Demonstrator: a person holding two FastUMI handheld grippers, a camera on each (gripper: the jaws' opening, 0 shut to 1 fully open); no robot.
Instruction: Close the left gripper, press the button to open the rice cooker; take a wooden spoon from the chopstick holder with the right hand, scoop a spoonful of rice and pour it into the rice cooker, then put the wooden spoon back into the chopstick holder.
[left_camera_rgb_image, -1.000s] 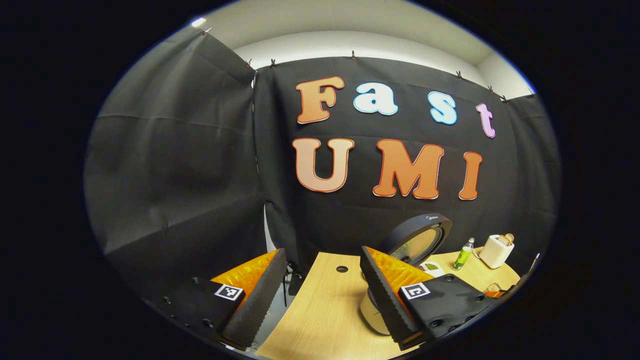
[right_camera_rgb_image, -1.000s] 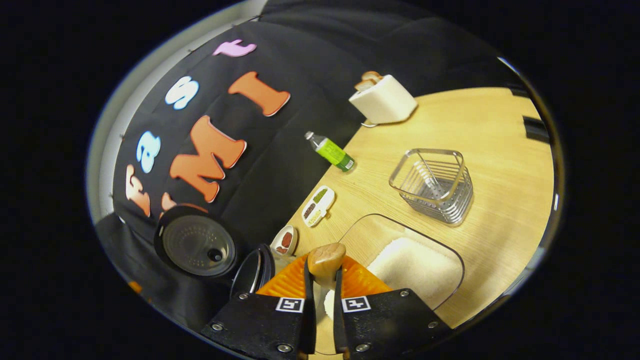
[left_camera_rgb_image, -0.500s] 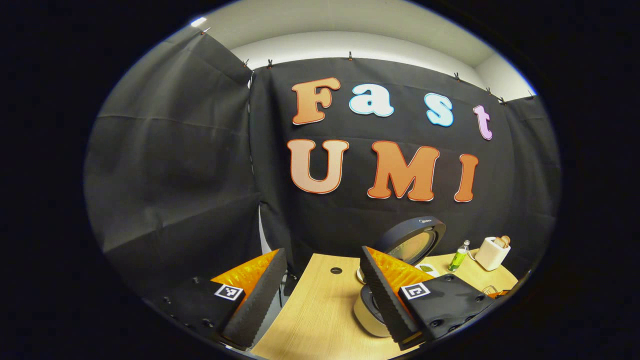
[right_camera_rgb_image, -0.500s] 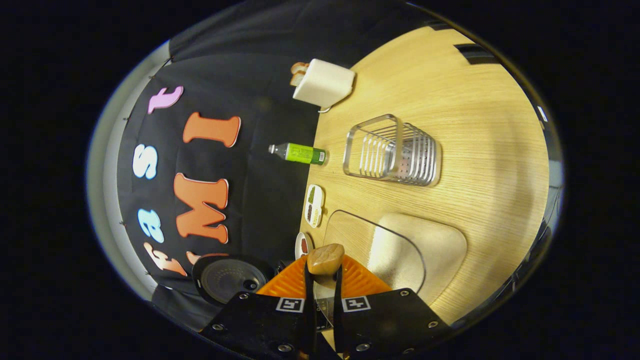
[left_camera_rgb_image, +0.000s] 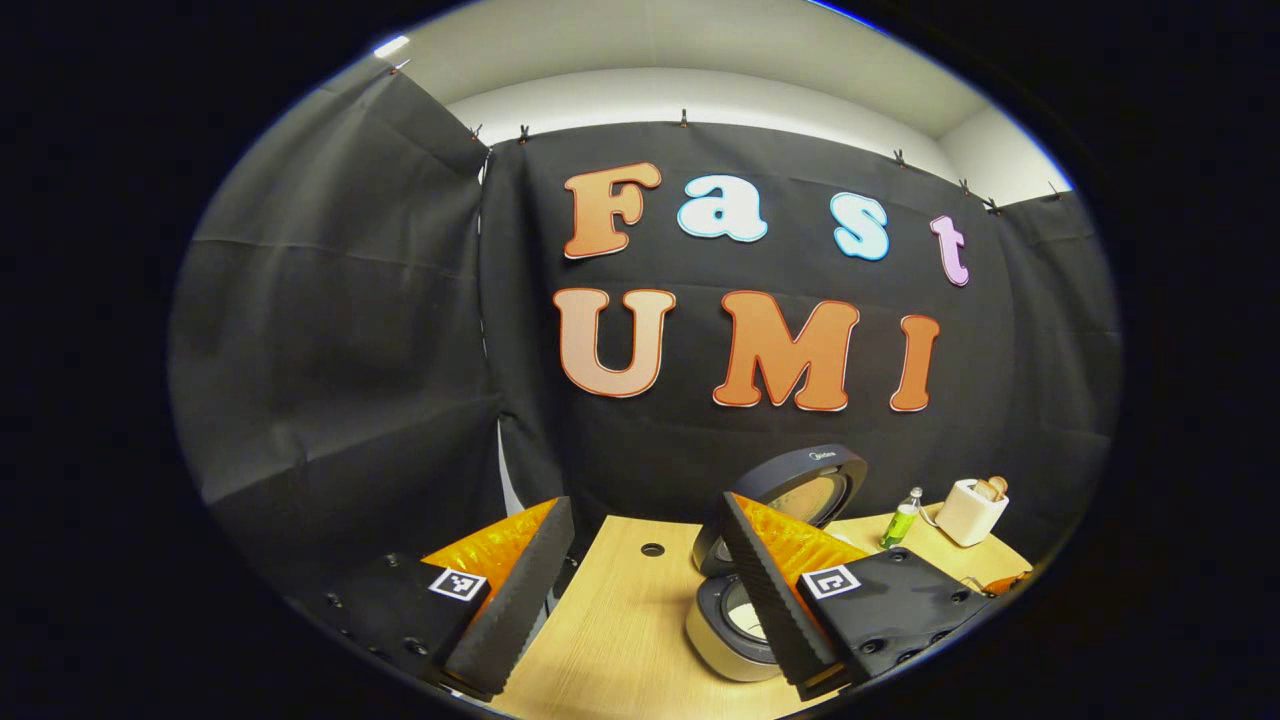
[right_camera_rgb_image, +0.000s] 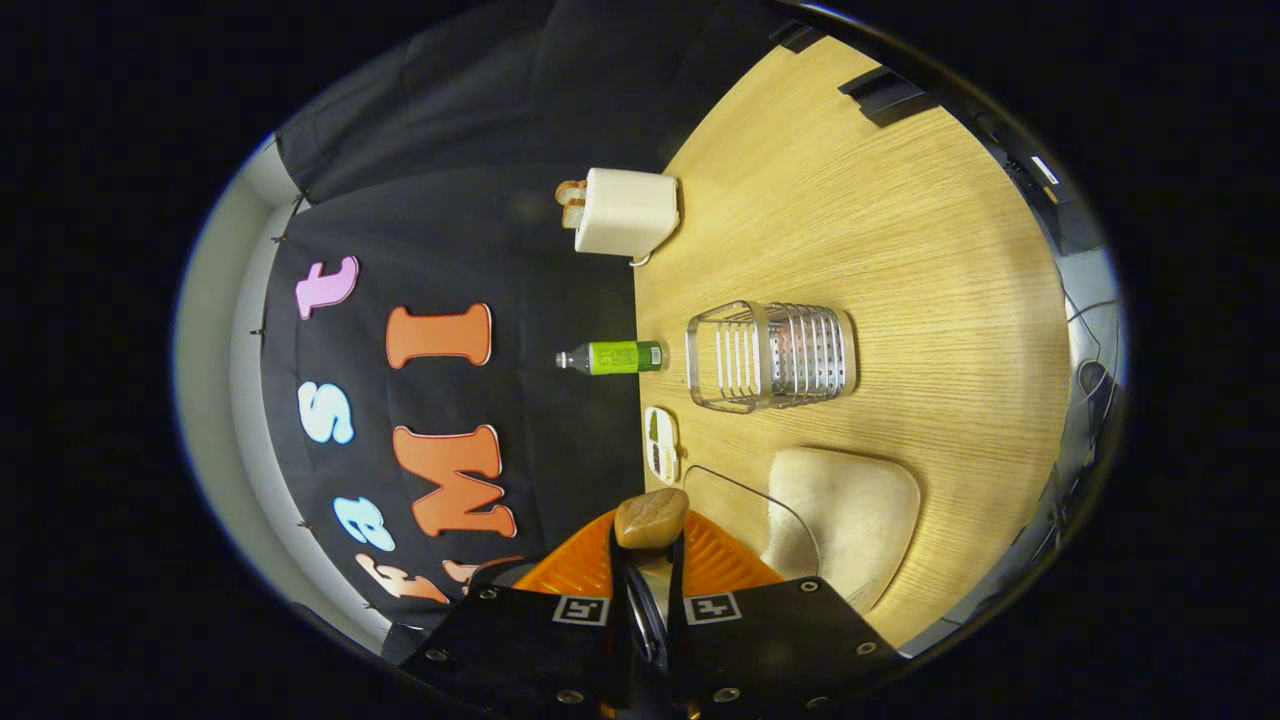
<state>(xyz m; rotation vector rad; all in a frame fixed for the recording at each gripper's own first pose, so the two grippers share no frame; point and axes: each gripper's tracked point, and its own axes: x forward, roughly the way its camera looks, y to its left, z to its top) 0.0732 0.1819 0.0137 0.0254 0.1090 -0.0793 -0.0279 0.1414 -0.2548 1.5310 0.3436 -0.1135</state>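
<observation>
Right tongs (right_camera_rgb_image: 648, 560), rolled sideways, clamp the wooden spoon (right_camera_rgb_image: 651, 518); left tongs (left_camera_rgb_image: 640, 590) gape level.

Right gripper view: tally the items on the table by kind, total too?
Toaster: 1
Bottle: 1
Wire holder: 1
Sample dish: 1
Rice container: 1
Total: 5

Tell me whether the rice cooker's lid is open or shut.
Open: in the left gripper view the rice cooker has its lid swung up, underside facing forward, inner pot exposed.
</observation>
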